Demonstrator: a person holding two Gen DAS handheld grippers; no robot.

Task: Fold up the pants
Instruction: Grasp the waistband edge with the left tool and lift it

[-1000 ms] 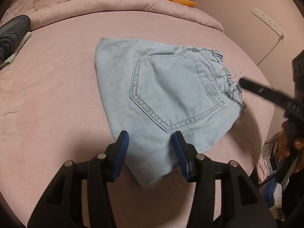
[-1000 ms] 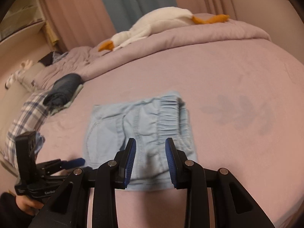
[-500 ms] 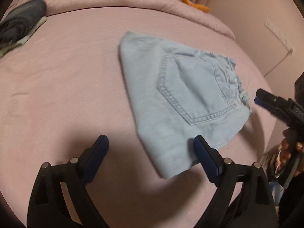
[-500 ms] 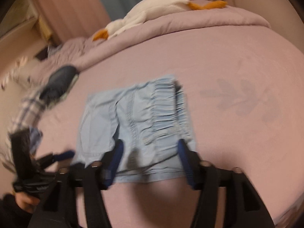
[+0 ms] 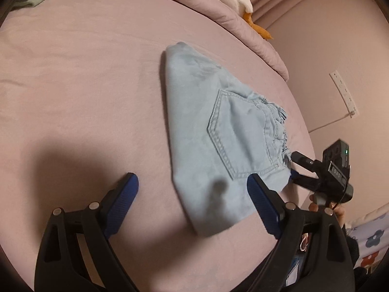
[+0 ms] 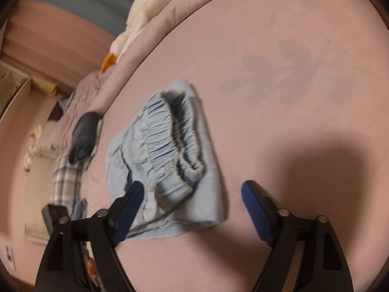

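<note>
The light blue denim pants (image 5: pixel 218 141) lie folded into a compact bundle on the pink bed, back pocket up. In the right wrist view the pants (image 6: pixel 167 165) show their elastic waistband on top. My left gripper (image 5: pixel 192 194) is open and empty, its jaws wide apart above the bundle's near corner. My right gripper (image 6: pixel 192 199) is open and empty, jaws straddling the near edge of the bundle; it also shows in the left wrist view (image 5: pixel 295 166) at the waistband end.
A white plush goose (image 6: pixel 143 22) lies on the rolled pink duvet (image 5: pixel 233 17) at the back. Dark folded clothes (image 6: pixel 83 138) and a plaid cloth (image 6: pixel 64 177) sit at the left. A wall power strip (image 5: pixel 344 95) hangs beyond the bed edge.
Both grippers went from nearly closed to wide open. Both views have tilted and shifted, with the left gripper now lower and left of the bundle.
</note>
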